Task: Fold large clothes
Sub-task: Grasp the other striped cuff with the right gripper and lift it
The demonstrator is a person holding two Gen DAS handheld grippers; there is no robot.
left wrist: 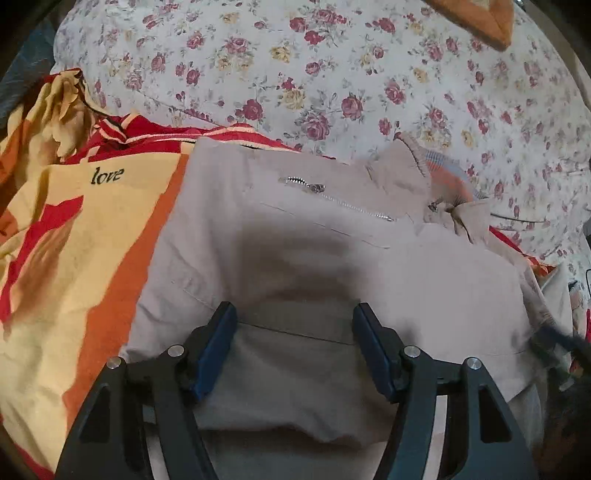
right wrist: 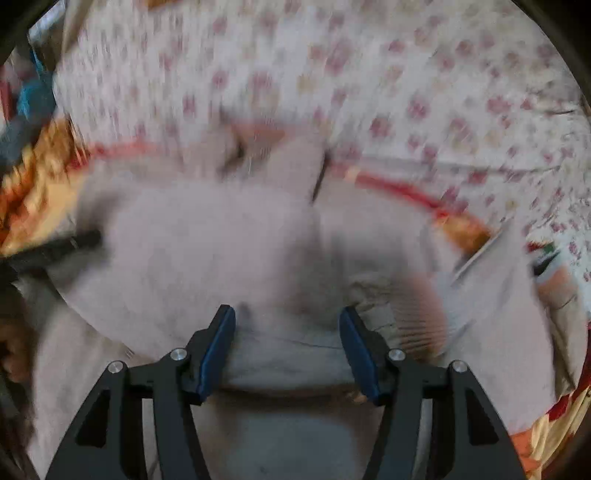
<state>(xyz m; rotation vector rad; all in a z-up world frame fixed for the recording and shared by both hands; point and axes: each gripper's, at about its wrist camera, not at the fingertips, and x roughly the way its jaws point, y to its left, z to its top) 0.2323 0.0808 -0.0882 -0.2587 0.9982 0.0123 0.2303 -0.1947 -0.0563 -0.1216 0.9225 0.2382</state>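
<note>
A beige jacket (left wrist: 295,206) lies spread on the bed, its silver zipper (left wrist: 332,199) running slantwise towards a ribbed collar (left wrist: 443,166). My left gripper (left wrist: 294,314) hovers over the jacket's near part, open, its blue pads wide apart and only flat cloth with a fold edge below them. The right wrist view is blurred. There the same jacket (right wrist: 203,240) fills the middle. My right gripper (right wrist: 288,314) is open above it, with a ribbed cuff (right wrist: 417,314) just right of its right finger. Neither gripper pinches any cloth.
Under the jacket lies a red, orange and yellow blanket (left wrist: 74,221) printed with "love". A floral sheet (left wrist: 332,74) covers the bed beyond. An orange thing (left wrist: 491,22) sits at the far right corner. A dark blurred bar (right wrist: 55,247) enters from the left edge.
</note>
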